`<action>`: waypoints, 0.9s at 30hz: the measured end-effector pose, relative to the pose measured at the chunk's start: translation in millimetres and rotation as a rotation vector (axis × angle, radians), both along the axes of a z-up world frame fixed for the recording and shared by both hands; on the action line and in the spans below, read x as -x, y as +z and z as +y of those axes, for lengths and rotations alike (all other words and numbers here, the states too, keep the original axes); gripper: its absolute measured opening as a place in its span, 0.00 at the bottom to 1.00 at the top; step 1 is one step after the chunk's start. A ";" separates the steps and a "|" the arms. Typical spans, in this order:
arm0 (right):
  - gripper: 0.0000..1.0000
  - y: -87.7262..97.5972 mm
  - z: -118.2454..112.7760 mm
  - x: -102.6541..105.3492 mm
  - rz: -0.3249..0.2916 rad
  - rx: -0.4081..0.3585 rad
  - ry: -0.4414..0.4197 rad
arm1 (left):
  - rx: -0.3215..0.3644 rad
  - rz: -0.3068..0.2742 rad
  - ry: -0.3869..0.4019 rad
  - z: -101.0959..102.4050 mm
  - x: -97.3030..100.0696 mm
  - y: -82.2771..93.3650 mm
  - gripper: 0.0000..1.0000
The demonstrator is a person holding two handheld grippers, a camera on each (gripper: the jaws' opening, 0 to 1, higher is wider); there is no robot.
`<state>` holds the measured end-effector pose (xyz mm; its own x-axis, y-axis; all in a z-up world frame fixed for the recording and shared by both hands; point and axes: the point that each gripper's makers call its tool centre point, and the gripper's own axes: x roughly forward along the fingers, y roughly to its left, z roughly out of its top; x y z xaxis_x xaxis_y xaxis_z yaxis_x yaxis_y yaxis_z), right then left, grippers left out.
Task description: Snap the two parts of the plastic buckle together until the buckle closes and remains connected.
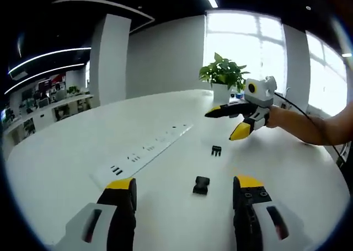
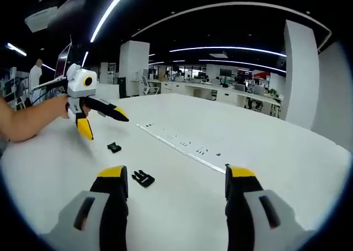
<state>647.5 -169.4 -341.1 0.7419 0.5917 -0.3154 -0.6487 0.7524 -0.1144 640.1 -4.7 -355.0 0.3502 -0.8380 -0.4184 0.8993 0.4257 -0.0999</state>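
In the left gripper view my left gripper [image 1: 185, 191] stands wide apart and holds nothing at the bottom of the frame, with the socket half of the buckle [image 1: 201, 185] lying on the white table [image 1: 83, 146] between its jaw tips and the pronged half [image 1: 216, 150] further up, near centre. My right gripper [image 1: 237, 122] hangs spread and bare at right of centre above the table. In the right gripper view the pronged half [image 2: 143, 179] lies just right of the left jaw tip and the socket half [image 2: 114, 147] sits left of centre, below the left gripper [image 2: 105, 124].

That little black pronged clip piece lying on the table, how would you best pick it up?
Grip the pronged piece across its solid body, leaving the prongs free for mating. It lies flat just ahead of the right gripper, whose jaws stand open, so come straight down from above.
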 end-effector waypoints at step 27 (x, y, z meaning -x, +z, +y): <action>0.60 -4.8 24.2 6.4 -0.028 0.006 0.258 | -0.051 -0.030 -0.112 -11.3 4.7 -11.0 0.49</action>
